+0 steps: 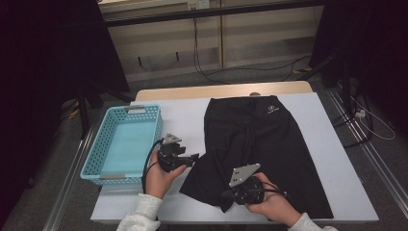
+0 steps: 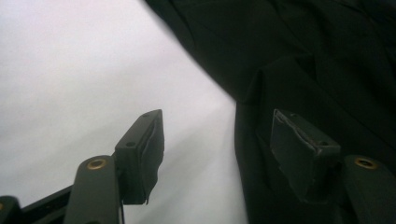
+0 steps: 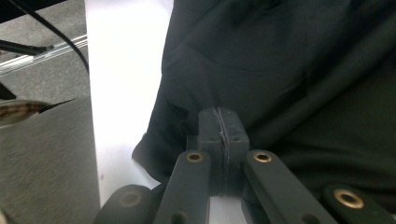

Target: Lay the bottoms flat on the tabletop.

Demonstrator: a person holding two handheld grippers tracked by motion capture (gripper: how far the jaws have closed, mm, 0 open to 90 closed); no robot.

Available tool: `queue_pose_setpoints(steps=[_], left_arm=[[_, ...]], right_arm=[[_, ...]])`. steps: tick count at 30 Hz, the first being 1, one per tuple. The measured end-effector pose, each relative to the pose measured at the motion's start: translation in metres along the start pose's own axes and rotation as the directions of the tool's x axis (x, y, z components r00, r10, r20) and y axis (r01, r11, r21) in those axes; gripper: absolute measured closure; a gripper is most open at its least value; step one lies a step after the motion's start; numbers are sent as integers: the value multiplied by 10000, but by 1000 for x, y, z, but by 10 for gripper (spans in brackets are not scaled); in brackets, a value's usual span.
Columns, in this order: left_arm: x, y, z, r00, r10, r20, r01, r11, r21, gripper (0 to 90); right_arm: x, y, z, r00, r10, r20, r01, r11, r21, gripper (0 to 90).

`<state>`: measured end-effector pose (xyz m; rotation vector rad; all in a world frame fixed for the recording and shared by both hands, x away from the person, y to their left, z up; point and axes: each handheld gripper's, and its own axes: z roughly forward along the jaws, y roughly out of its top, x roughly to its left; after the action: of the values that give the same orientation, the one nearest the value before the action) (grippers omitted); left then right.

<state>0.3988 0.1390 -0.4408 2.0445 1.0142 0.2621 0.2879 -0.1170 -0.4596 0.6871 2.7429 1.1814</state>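
Note:
A black garment lies spread flat on the white tabletop. At its near left hem my right gripper lies low; in the right gripper view its jaws are pressed together, with folds of the black cloth gathering at their tips. My left gripper is held at the garment's left edge and points toward it. In the left gripper view that gripper is open, one finger over bare white table, the other over the black cloth, nothing pinched.
A light blue plastic basket with nothing in it stands at the table's left side, just beyond my left hand. Grey floor with cables and dark stands surrounds the table. The near table edge runs close to the right gripper.

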Motion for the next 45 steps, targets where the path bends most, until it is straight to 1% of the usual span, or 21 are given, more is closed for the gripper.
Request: queue_pose_setpoints(steps=[2,3,5,8,12,13,17,19,20,21,22,23,25,27,29,31,32,34,41,43,45], left_arm=[[0,1,2,10000,-44,4,44,10000,33,367],[1,1,3,10000,-31,-23,31,10000,10,370],[2,1,6,9999,-129,70,130,9999,-62,383],[5,3,11,9996,-236,142,238,9996,-155,404],[8,5,26,9989,-332,327,334,9994,-57,451],[8,6,30,9988,-337,358,336,9994,15,457],[5,14,43,9981,-379,487,390,9990,-233,493],[2,18,49,9990,-252,376,260,9994,-208,495],[1,20,53,9998,-42,176,44,9999,-121,496],[-1,22,57,9994,276,-198,-278,9996,-75,495],[-2,23,61,9988,401,-286,-402,9992,-38,498],[-2,23,64,9990,417,-184,-416,9991,63,513],[-4,23,67,9979,522,-378,-522,9986,28,538],[-5,24,68,9991,242,-336,-241,9997,49,588],[-6,25,67,9988,270,-417,-260,9994,239,664],[-7,26,68,10000,-11,-87,15,9992,396,799],[-8,26,68,10000,16,-66,-14,9991,413,825],[-8,27,69,9997,-192,140,186,9987,465,887],[-3,30,69,9993,-279,236,269,9988,399,900],[0,33,67,9981,-541,278,534,9982,276,900],[4,37,65,9983,-528,230,522,9982,284,900]], right_arm=[[-1,-2,-4,9997,80,-209,-78,9999,108,900],[-1,-3,-6,9999,30,-160,-29,9999,97,896],[0,-3,-8,9999,-44,-140,44,10000,3,839],[0,-2,-9,10000,-61,48,62,9999,-107,786],[0,0,-7,9993,-39,375,54,9992,-386,608],[-1,0,-6,9988,-40,496,62,9991,-429,608],[-1,1,-4,9981,-18,616,50,9986,-521,551],[-1,1,-2,9980,-2,627,32,9988,-487,521],[-1,0,-2,9981,18,619,11,9989,-462,521],[-1,0,-1,9978,8,660,22,9989,-461,516],[-1,0,0,9971,69,758,-36,9990,-436,489],[-1,-1,1,9964,53,844,-16,9990,-438,472],[0,-1,1,9965,47,831,-9,9989,-463,459],[0,0,0,9958,87,916,-41,9987,-507,443],[1,0,0,9956,68,930,-19,9986,-523,435],[1,1,0,9956,97,928,-48,9986,-529,433],[1,1,0,9956,76,935,-27,9986,-526,428],[1,1,0,9954,99,955,-50,9987,-517,424],[0,0,0,9951,106,985,-54,9986,-525,399],[0,0,0,9950,155,988,-101,9984,-551,394],[-1,0,0,9950,167,988,-111,9983,-569,386]])
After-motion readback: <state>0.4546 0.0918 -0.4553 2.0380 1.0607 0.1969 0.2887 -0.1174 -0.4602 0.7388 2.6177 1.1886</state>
